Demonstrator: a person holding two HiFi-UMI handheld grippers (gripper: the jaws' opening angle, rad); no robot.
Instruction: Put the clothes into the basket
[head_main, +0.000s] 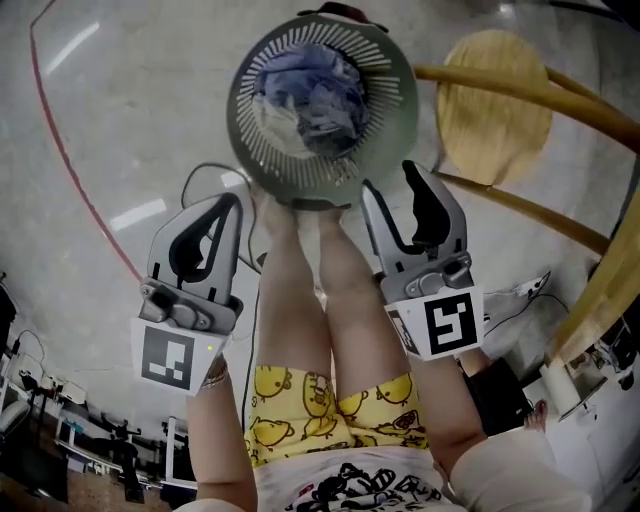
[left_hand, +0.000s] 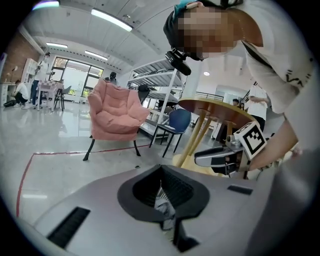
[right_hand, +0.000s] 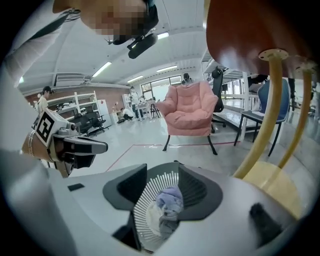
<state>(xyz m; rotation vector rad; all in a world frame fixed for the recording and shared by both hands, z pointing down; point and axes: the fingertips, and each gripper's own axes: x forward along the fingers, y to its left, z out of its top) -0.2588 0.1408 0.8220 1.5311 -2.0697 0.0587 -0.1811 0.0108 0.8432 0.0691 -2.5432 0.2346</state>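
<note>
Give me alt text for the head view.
A grey basket holding clothes sits on the floor before the person's legs, with the left gripper and right gripper at its near rim. Curved wooden furniture legs stand to its right.

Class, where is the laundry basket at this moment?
In the head view the basket stands on the floor at top centre, just beyond the person's legs, with the round wooden table base to its right.

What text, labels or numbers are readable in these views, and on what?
No readable text in any view.
Left marker cube and right marker cube: black-and-white square patterns, no letters.
Shirt print: black graphic, cut off at the frame edge, unreadable.
</note>
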